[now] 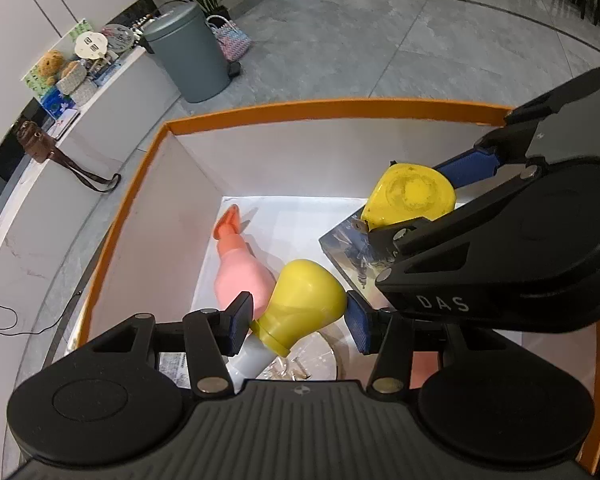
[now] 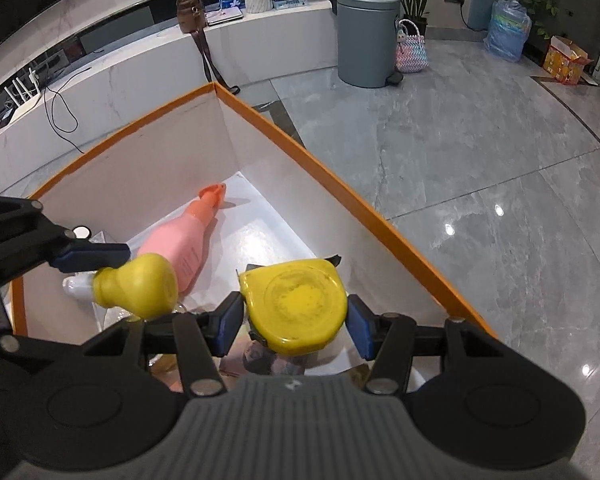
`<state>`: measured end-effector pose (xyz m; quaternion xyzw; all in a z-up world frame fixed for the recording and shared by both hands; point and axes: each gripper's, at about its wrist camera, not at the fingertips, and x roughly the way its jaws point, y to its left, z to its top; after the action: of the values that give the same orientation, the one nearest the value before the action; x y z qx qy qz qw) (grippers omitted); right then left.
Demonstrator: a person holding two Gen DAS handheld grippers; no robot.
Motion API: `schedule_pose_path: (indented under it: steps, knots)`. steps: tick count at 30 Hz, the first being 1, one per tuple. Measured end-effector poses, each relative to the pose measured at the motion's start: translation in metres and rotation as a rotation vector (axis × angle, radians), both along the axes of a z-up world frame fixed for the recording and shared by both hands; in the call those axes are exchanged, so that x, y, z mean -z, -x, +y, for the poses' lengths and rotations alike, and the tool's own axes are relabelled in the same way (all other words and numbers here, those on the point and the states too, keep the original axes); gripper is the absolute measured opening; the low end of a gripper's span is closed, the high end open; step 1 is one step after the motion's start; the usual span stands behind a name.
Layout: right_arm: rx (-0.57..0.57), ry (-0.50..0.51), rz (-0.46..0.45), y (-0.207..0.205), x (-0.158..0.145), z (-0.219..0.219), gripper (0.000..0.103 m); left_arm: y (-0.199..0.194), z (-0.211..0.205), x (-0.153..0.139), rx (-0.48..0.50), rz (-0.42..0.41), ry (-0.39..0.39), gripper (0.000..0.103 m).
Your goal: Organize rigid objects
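**A:** What does the left wrist view show?

**B:** The left gripper [image 1: 296, 322], black with blue ribbed pads, is clamped on a smooth yellow bulb-shaped object [image 1: 306, 300] with a white neck. It hangs inside an orange-rimmed box [image 1: 332, 106] with pale walls. On the box floor lies a pink plastic spray bottle [image 1: 238, 270] on its side, nozzle pointing away.

**A:** What crowds the view?

**B:** The right gripper [image 1: 414, 204] enters from the right, covering much of that side. It holds a flat, rounded yellow tape measure [image 1: 410, 196] above a glossy printed book or card [image 1: 354, 256]. The letters "DAS" read white on its black body. Beyond the box stand a grey-green pedal bin [image 1: 190, 54] and a woven basket [image 1: 230, 38] on polished grey tile.

**A:** And the right wrist view?

**B:** The right gripper [image 2: 296, 320] pinches the tape measure [image 2: 296, 306] by its edges; its worn round face points up. It hovers within the box [image 2: 340, 184], near the right wall. The left gripper [image 2: 128, 268] reaches in from the left, the yellow bulb [image 2: 144, 286] between its pads, just above the pink bottle [image 2: 180, 244].

**A:** Surroundings?

**B:** A curved white counter [image 2: 148, 64] carrying a brown bag [image 2: 190, 12] and the same bin [image 2: 366, 36].
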<state>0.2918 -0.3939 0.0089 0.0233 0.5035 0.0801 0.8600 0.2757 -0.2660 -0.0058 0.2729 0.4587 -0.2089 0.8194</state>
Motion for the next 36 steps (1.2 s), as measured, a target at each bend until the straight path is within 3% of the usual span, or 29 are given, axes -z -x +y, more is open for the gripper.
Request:
schedule_pose_path:
  steps: [14,36]
  knots:
    - [0.007,0.015,0.038,-0.011,0.011,-0.003,0.055,-0.012,-0.017,0.015,0.050,0.019,-0.082,0.057]
    - [-0.031,0.014,0.099,-0.009,0.018,-0.007,0.055,-0.019,-0.029,0.040,0.094,0.081,-0.140,0.057]
